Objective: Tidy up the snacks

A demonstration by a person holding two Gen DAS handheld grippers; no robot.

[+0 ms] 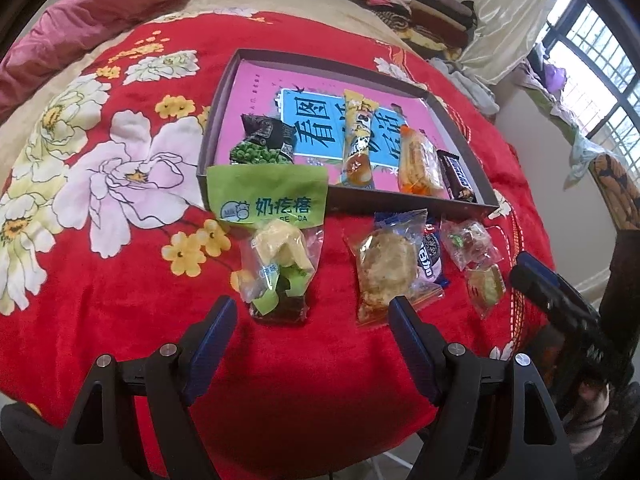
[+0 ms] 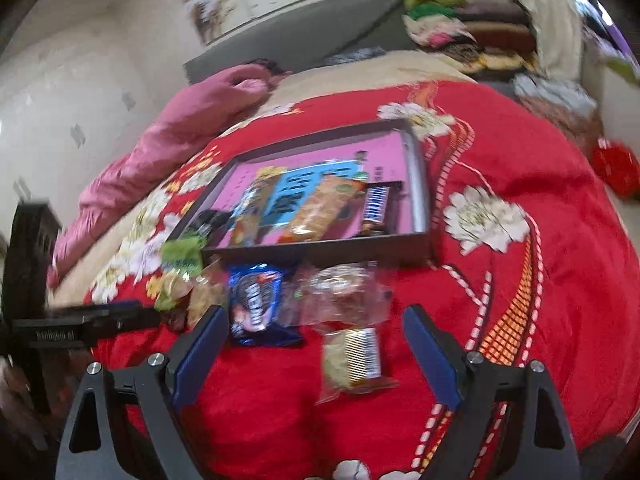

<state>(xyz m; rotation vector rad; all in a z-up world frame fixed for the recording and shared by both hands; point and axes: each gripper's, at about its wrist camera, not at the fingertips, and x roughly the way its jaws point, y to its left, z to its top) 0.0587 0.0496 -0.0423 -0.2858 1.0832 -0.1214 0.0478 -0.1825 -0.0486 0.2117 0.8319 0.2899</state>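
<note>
My left gripper (image 1: 312, 320) hangs over the red blanket (image 1: 120, 300) with its jaws wide and nothing between them. My right gripper (image 2: 316, 336) is the same, jaws wide and empty, angled down at the loose snacks.

The box (image 1: 460, 205) lies flat on the bed, and I judge it is the place the snacks are meant to go, since four already lie inside: a dark pea packet (image 1: 266, 148) at the near left corner, a long yellow stick (image 1: 357, 140) in the middle, an orange-ended clear pack (image 1: 418, 166) beside it, and a dark chocolate bar (image 1: 456, 176) against the right wall. They lie side by side rather than heaped, which leaves floor free behind them.

The rest sit on the blanket just in front of the box. A green-topped bag (image 1: 276, 240) leans with its header touching the box's near wall; pale chunks show through its clear lower half. Right of it a clear-wrapped round biscuit (image 1: 386, 272) overlaps a blue Oreo pack (image 1: 430, 256). Further right are a crinkly clear candy bag (image 1: 472, 244) and a small wrapped cake (image 1: 486, 286).

The green bag lies ahead of my left jaws and the cake ahead of my right, so each looks like a next pick. The right view is blurred, so labels there stay unread.
</note>
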